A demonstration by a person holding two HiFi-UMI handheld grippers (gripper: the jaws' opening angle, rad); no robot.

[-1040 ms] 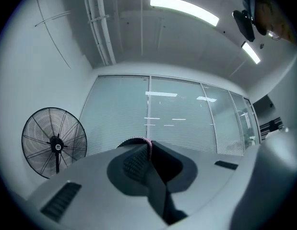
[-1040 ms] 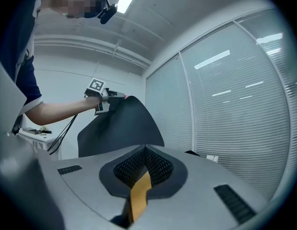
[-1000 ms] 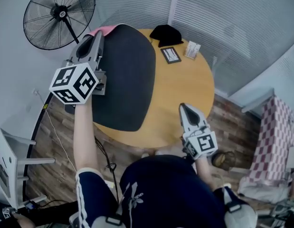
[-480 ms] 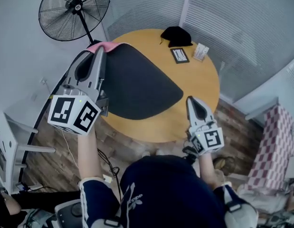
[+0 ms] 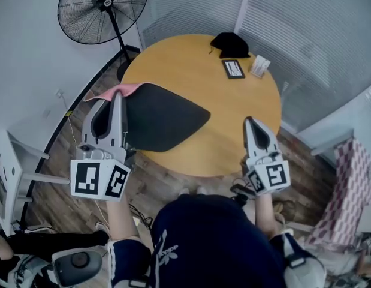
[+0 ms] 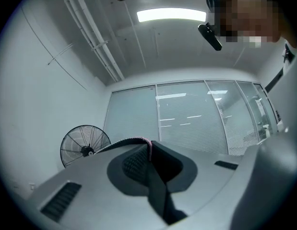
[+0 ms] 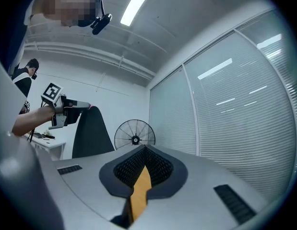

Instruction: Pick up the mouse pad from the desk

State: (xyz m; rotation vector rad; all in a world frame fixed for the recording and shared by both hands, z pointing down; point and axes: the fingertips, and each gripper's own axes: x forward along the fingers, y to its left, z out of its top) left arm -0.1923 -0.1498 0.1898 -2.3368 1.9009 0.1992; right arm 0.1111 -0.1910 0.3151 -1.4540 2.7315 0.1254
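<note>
Mouse pad: large, black, pink underside; hangs limp, corner pinched in left tool.

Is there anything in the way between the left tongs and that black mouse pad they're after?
Nothing visible stands between them. The left tongs are shut on the mouse pad at its pink-backed corner, and the pad hangs from them at the near left edge of the round table.

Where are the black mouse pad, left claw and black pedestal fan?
Black mouse pad (image 5: pixel 164 122): head view, centre of top face.
Left claw (image 5: pixel 117 96): head view, tips clamping pad's pink edge.
Black pedestal fan (image 5: pixel 104 1): head view, hub.
</note>
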